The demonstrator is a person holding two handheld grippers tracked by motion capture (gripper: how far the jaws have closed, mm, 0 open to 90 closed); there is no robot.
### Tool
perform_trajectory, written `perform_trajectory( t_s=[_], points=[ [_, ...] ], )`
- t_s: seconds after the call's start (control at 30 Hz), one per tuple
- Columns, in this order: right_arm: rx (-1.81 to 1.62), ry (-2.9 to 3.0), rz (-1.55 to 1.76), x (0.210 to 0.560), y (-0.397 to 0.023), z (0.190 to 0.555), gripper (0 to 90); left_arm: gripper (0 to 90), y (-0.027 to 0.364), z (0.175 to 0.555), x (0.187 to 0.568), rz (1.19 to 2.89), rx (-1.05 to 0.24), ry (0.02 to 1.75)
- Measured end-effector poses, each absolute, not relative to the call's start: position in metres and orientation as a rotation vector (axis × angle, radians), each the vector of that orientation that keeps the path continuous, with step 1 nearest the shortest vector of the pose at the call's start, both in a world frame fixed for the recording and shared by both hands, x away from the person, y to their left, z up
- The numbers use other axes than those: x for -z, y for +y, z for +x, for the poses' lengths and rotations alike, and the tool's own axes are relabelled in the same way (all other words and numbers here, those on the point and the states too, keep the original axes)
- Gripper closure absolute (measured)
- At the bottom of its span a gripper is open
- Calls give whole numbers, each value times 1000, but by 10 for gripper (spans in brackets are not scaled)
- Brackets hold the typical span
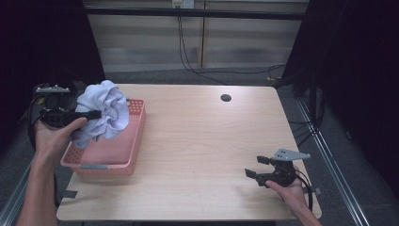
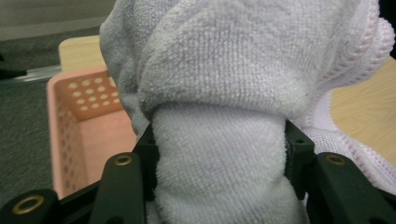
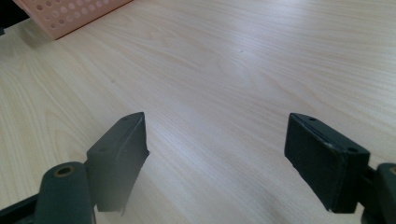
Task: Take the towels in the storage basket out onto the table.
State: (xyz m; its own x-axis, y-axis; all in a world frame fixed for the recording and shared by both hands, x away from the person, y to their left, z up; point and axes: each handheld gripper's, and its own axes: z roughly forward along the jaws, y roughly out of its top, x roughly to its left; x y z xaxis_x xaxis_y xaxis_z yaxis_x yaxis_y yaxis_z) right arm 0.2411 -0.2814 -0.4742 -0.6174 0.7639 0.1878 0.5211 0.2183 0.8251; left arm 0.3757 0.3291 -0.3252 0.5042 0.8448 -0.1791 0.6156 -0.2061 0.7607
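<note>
A bunched white towel point(image 1: 104, 110) hangs above the pink basket point(image 1: 123, 162) at the table's left, clear of its floor. My left gripper point(image 1: 92, 115) is shut on it. In the left gripper view the terry cloth of the towel point(image 2: 224, 116) bulges between both jaws and blocks most of what lies beyond; a corner of the basket point(image 2: 77, 121) shows below left. My right gripper point(image 1: 258, 167) rests near the table's front right, open, with bare wood between its jaws point(image 3: 217, 140).
The wooden table point(image 1: 207, 141) has a round cable hole point(image 1: 226, 98) at the back. A corner of the basket point(image 3: 65, 14) shows far off in the right gripper view. Cables run along the floor behind the table.
</note>
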Motion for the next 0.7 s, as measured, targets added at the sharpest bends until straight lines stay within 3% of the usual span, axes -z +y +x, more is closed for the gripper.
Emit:
perform_trajectory(
  t_s=[0.7],
  points=[
    [-1346,2235,1222,474,-283,241,213,476,240,384,322,1997,-271,1031]
  ],
)
